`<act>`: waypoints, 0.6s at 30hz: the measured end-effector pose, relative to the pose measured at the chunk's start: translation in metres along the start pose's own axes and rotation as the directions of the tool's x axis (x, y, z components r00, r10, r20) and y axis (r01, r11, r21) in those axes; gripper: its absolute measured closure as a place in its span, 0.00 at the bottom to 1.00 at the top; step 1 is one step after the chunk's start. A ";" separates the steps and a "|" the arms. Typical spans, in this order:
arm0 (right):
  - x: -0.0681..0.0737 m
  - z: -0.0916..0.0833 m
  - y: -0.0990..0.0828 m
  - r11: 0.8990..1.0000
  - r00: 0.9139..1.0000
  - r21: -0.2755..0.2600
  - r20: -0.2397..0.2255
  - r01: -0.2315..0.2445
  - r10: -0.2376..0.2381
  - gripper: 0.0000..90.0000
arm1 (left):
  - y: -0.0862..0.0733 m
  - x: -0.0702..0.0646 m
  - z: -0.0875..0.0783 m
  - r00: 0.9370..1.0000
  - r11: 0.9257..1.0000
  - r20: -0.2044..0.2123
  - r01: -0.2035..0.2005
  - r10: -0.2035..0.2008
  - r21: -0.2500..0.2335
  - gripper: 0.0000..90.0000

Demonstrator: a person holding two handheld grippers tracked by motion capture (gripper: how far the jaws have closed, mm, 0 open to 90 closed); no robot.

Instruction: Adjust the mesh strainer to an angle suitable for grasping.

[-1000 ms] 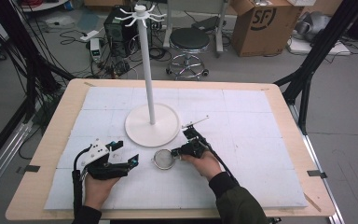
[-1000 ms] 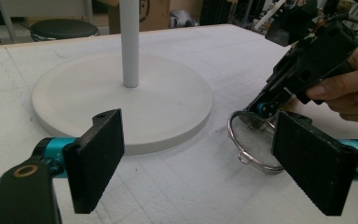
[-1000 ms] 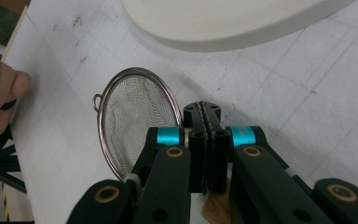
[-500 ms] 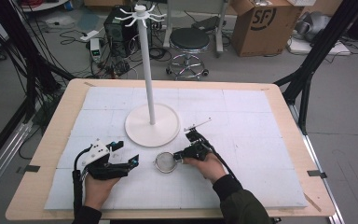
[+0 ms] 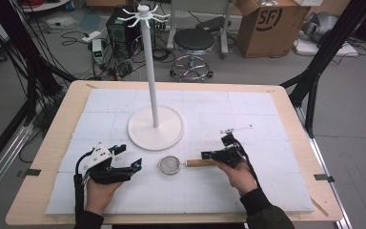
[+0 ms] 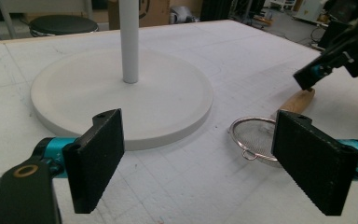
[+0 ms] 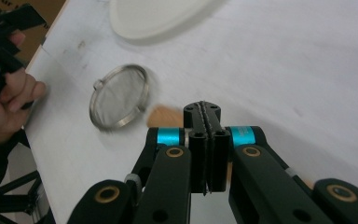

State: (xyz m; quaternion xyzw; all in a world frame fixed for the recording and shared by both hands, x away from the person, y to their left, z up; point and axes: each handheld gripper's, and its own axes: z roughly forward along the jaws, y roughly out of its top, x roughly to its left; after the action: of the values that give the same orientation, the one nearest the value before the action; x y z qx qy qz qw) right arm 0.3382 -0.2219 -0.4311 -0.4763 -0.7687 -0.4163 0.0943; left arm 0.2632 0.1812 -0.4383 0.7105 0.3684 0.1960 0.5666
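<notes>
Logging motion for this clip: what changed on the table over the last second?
The right tool, shut above the wooden handle, moved right, and the strainer slid right with it, away from the left tool; whether it grips the handle is unclear. The left tool, open, and the white stand stayed put.

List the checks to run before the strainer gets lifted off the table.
1. Right gripper open for a grasp: not ok, its jaws are shut pad to pad with nothing between them.
2. Right gripper touching the wooden handle: cannot tell.
3. Left gripper open: ok.
4. Strainer lying on the table, apart from the stand base: ok.
5. Stand hooks free: ok.
</notes>
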 end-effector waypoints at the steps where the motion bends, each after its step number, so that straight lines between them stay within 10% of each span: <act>1: -0.004 -0.006 -0.006 1.000 1.000 -0.003 0.003 -0.014 0.014 1.00 | 0.000 0.000 0.000 1.000 1.000 0.002 -0.002 0.002 0.000 0.20; 18: -0.035 -0.030 -0.047 0.994 0.994 -0.040 -0.027 -0.106 0.105 1.00 | 0.000 0.000 0.000 1.000 1.000 -0.005 -0.007 0.008 0.008 0.20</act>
State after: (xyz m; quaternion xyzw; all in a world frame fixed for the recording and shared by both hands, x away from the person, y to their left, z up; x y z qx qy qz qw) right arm 0.3111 -0.2758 -0.4567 -0.5129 -0.7325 -0.4323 0.1160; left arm 0.2634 0.1811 -0.4382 0.7136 0.3679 0.1984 0.5622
